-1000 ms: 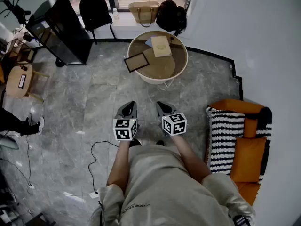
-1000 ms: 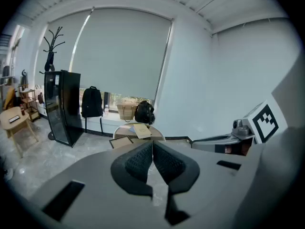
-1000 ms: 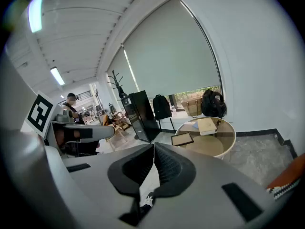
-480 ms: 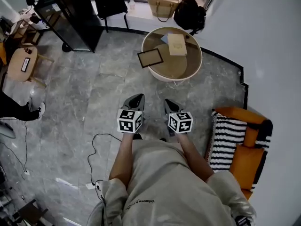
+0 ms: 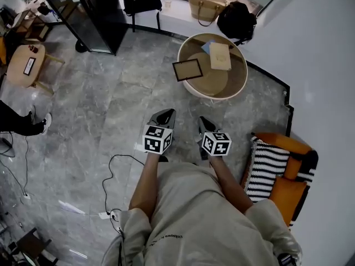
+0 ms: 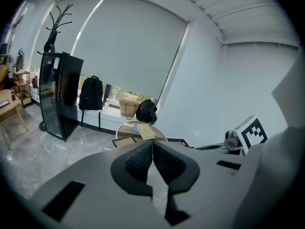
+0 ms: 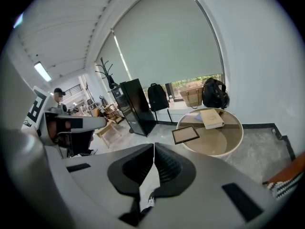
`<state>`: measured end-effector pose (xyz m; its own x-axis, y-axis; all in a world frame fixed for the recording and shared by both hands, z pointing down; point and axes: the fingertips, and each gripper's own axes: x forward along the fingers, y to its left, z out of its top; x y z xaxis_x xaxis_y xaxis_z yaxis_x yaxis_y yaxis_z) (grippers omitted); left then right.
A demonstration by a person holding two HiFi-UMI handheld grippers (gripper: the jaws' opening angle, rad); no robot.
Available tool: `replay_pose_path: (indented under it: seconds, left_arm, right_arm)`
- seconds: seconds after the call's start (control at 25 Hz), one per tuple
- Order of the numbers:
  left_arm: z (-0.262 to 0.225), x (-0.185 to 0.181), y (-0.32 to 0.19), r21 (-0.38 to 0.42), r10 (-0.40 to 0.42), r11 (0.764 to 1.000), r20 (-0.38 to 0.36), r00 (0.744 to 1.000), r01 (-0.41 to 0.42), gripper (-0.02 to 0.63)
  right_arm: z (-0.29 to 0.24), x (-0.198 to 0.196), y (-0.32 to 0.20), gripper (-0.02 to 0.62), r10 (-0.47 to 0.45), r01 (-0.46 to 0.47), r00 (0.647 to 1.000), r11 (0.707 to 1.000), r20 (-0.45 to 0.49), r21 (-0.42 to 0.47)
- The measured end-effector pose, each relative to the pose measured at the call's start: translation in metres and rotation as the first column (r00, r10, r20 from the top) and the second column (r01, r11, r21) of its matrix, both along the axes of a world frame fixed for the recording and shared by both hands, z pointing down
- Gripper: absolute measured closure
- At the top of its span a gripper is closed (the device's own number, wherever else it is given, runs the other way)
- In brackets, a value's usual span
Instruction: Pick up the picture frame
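Observation:
A dark-rimmed picture frame (image 5: pixel 187 70) with a brown inside lies on the left rim of a round glass-topped table (image 5: pixel 239 87), overhanging its edge; it also shows in the right gripper view (image 7: pixel 186 134) and, partly hidden, in the left gripper view (image 6: pixel 123 140). My left gripper (image 5: pixel 165 116) and right gripper (image 5: pixel 206 122) hang side by side over the grey floor, well short of the table. Both are shut with nothing between their pads, as the left gripper view (image 6: pixel 152 152) and right gripper view (image 7: pixel 154 157) show.
A tan book (image 5: pixel 220 56) lies on the table's far side. An orange sofa with a striped cushion (image 5: pixel 270 168) stands at the right. A black cabinet (image 5: pixel 94 13) and wooden chair (image 5: pixel 26 65) are at the left. A cable (image 5: pixel 111 182) runs across the floor.
The table and frame have drifted rightward and a little lower in the head view as the person walks toward them. Both grippers stay shut and keep side by side.

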<state>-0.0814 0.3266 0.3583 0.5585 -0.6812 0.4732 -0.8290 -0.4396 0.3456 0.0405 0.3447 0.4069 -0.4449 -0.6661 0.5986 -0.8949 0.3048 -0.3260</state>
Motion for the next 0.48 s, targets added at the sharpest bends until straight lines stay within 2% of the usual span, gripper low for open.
replay_pose_path:
  seconds: [0.2,0.48]
  left_arm:
    - [0.004,-0.045,-0.024,-0.013,0.013,1.0,0.028,1.0,-0.013,0.584]
    - [0.014,-0.124,-0.048,-0.041,0.024,0.999,0.053,0.998,-0.022,0.584]
  right_arm:
    - [0.013,-0.03,-0.035,0.56,0.073,-0.073,0.997,0.997,0.01,-0.037]
    - [0.027,-0.102,-0.06,0.559,0.134,-0.132,0.991,0.989,0.027,-0.069]
